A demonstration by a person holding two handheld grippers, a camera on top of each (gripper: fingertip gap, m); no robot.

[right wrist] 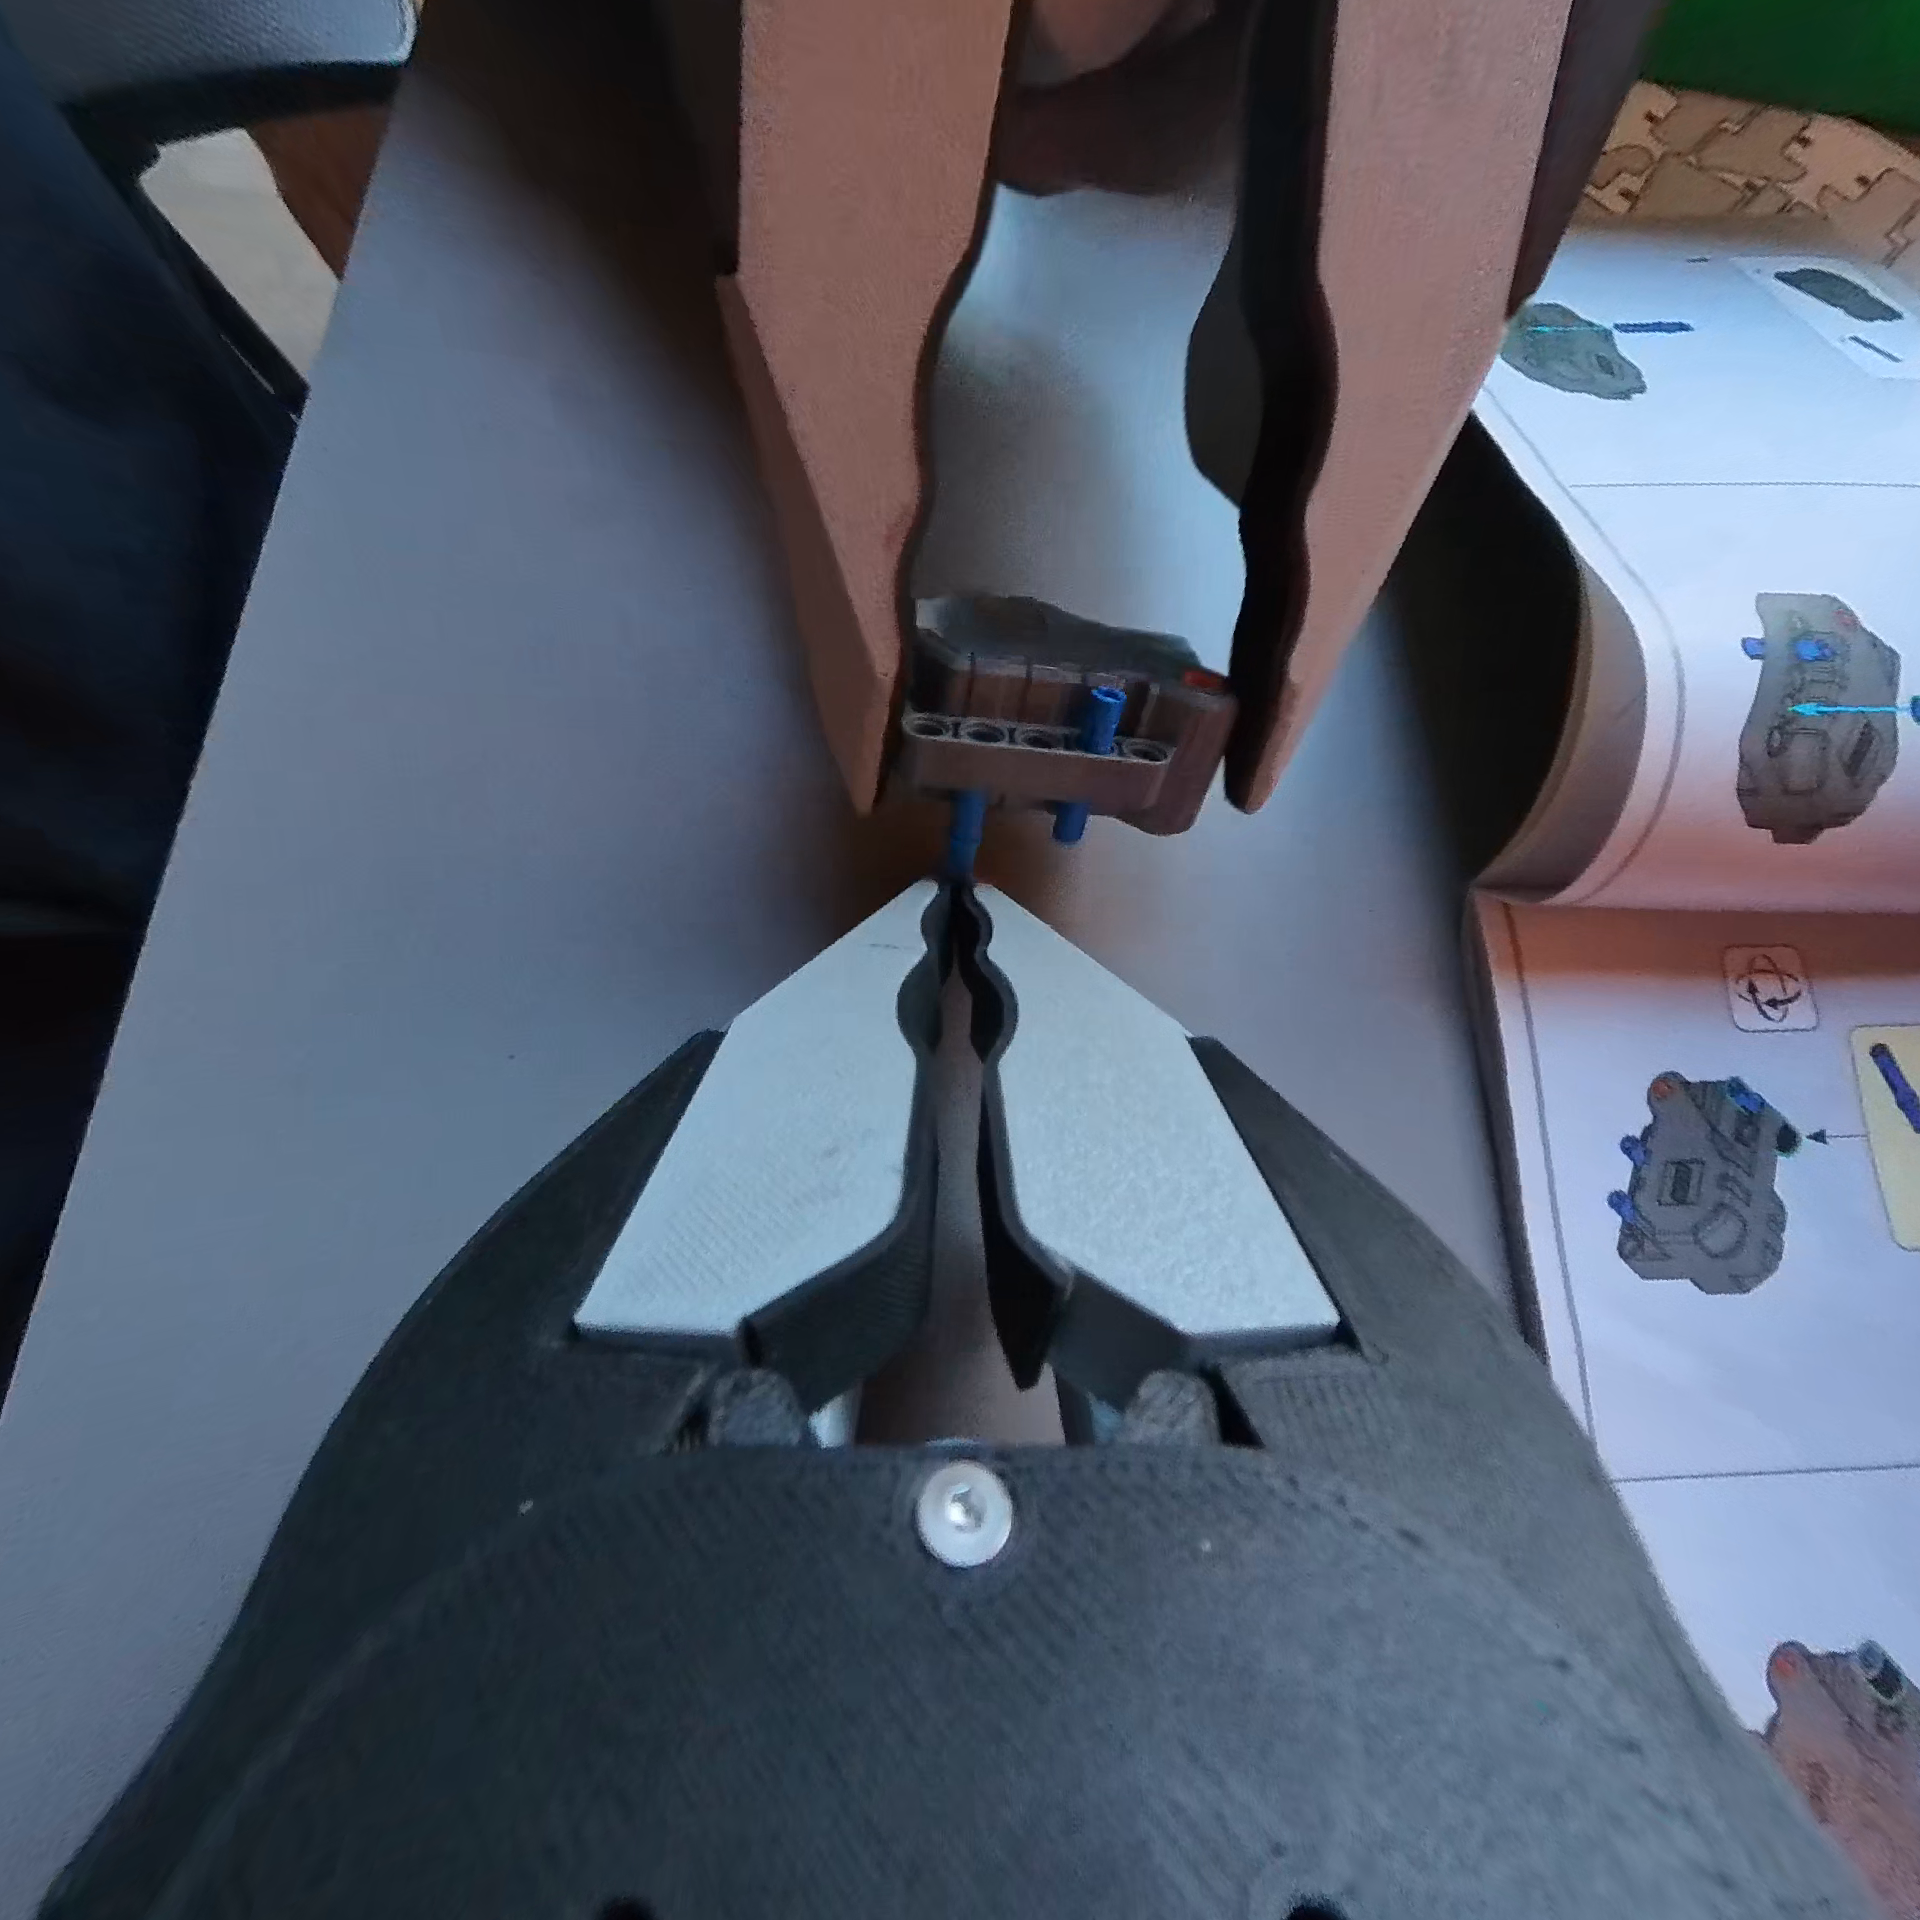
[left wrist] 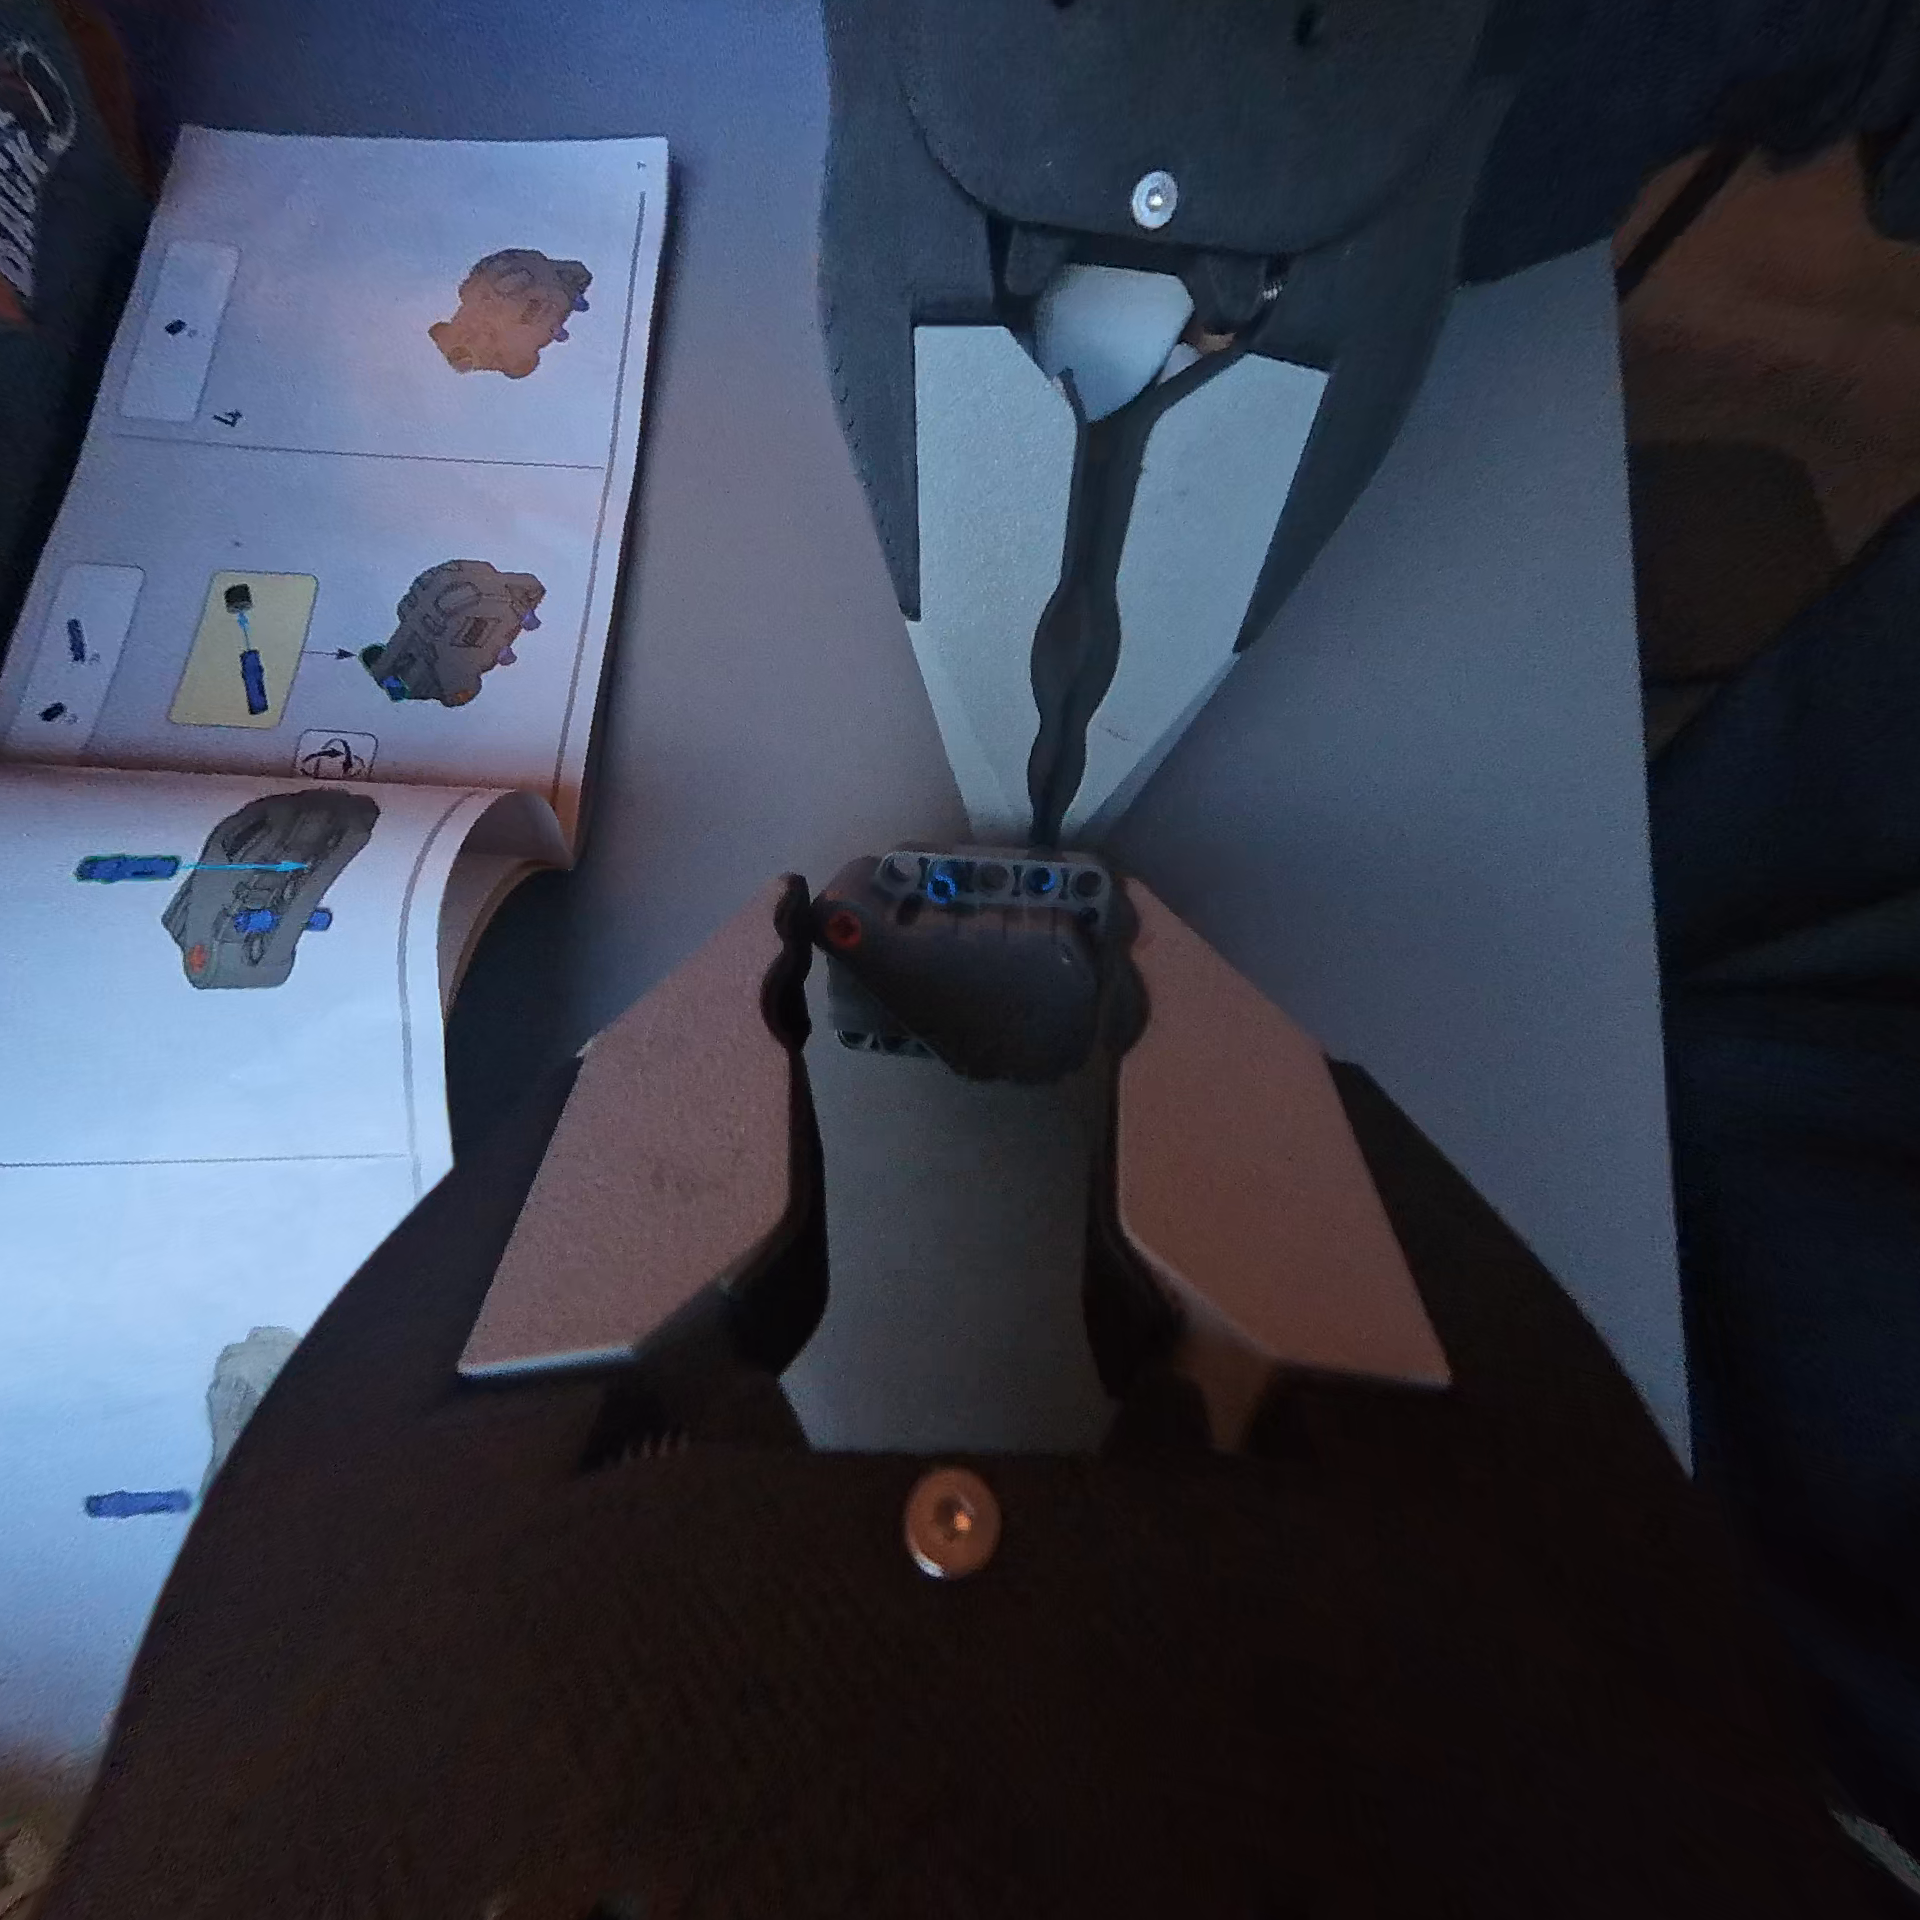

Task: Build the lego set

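Bench: grey bench [left wrist: 748,582], dimly lit; dark surroundings beyond its edges.
Booklet: open instruction booklet [left wrist: 343,468] lying flat on the bench beside both grippers, its near page curling up at the fold.
Model: small grey lego block [right wrist: 1060,707] with a row of holes along one beam, a red stud at one corner and a blue pin [right wrist: 1081,769] through one hole; it is raised above the bench.
Left gripper [left wrist: 961,956]: tan fingers [left wrist: 675,1122] clenched on opposite sides of the model, reaching forward over the bench.
Right gripper [right wrist: 961,899]: grey fingers [right wrist: 821,1132] pressed together, pinching the end of a second blue pin [right wrist: 964,831] whose far end meets the model's beam.
Pose: the two grippers point at each other, tips nearly meeting at the model.
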